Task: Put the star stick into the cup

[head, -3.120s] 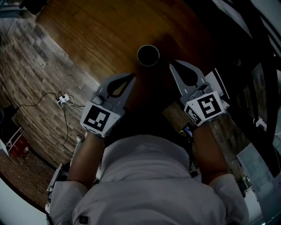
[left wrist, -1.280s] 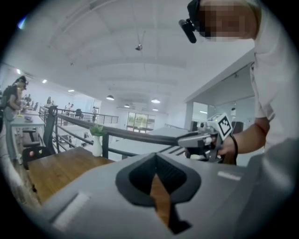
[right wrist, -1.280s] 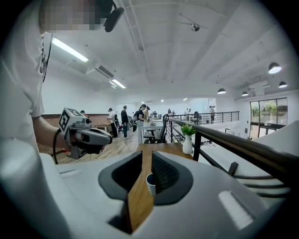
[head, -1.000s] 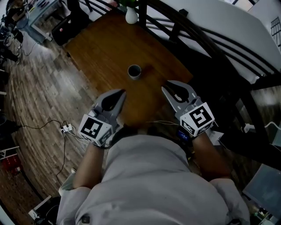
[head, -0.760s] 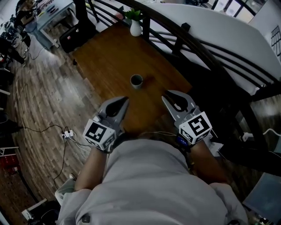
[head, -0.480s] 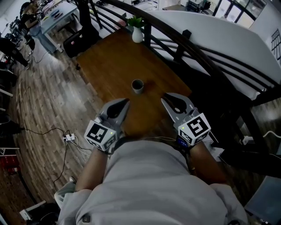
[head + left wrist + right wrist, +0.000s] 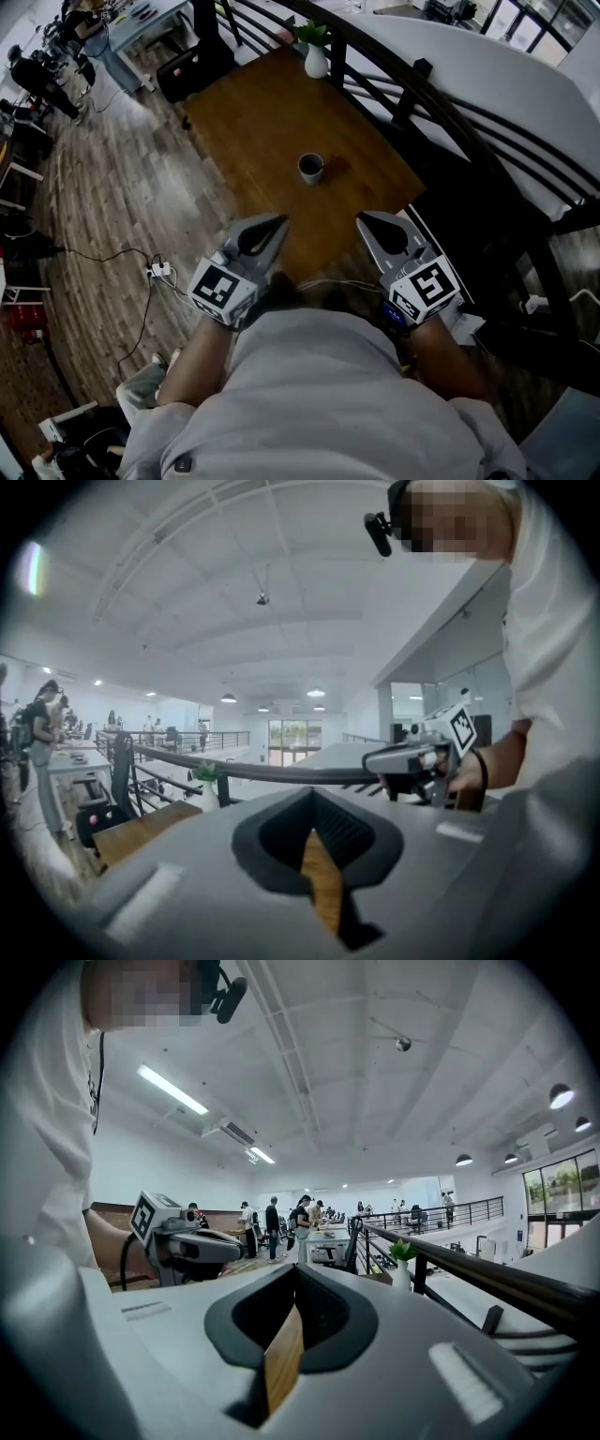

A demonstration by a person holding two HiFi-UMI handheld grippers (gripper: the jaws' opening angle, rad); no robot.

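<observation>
The left gripper (image 7: pixel 313 797) is seen with its jaws pressed together and nothing held between them. Beyond it, a wooden bench (image 7: pixel 141 828), a potted plant (image 7: pixel 207 782) and the hand-held right gripper (image 7: pixel 380 758) are shown.

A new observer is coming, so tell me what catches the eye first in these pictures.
A lone dark cup stands in the middle of the wooden table, with a small potted plant at its far end by the railing. Nearer, the left gripper and right gripper hang shut and empty above the table's near end. No star stick shows.
</observation>
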